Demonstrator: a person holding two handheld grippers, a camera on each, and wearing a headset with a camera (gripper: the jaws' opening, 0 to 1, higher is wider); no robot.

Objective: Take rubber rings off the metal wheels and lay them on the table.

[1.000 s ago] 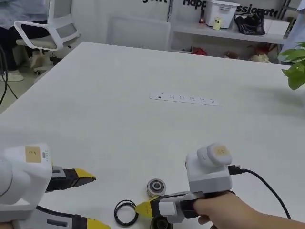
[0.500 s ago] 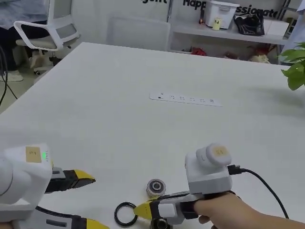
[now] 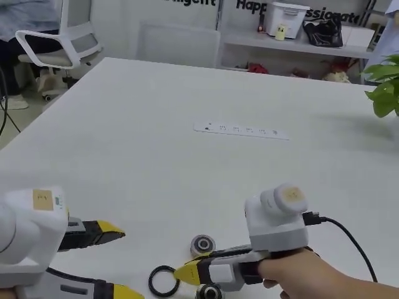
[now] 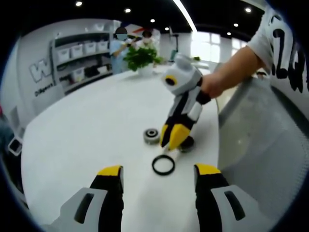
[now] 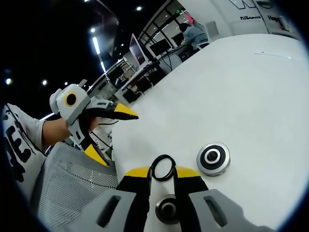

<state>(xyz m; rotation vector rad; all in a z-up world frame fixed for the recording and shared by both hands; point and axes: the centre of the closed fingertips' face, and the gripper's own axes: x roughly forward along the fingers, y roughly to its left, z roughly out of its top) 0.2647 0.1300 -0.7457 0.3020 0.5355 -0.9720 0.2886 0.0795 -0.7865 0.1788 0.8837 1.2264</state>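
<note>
The right gripper has its yellow-tipped jaws drawn in, pinching the nearer metal wheel between them. The wheel lies flat, bore pointing up, set back from the tips. Just ahead of those tips the black rubber ring lies flat on the white table, hole upward; being round, it has no long axis to speak of. The ring is off both wheels and touches neither.

A little further out, to the right of the right gripper's jaws, the farther metal wheel rests on its face, apart from the ring, with a dark rim around a bright hub.

Across from the ring the left gripper points at it with jaws spread wide and nothing between them; the right gripper's tips face it from beyond the ring.

Each gripper housing carries a small yellowish label, too small to read.

Well beyond both grippers a white power strip lies across the table. Past the table's edge stand a white chair, a green plant and a shelf with a white box. The wall lettering is cut off: "ligent", "Happ", "ssionate".
</note>
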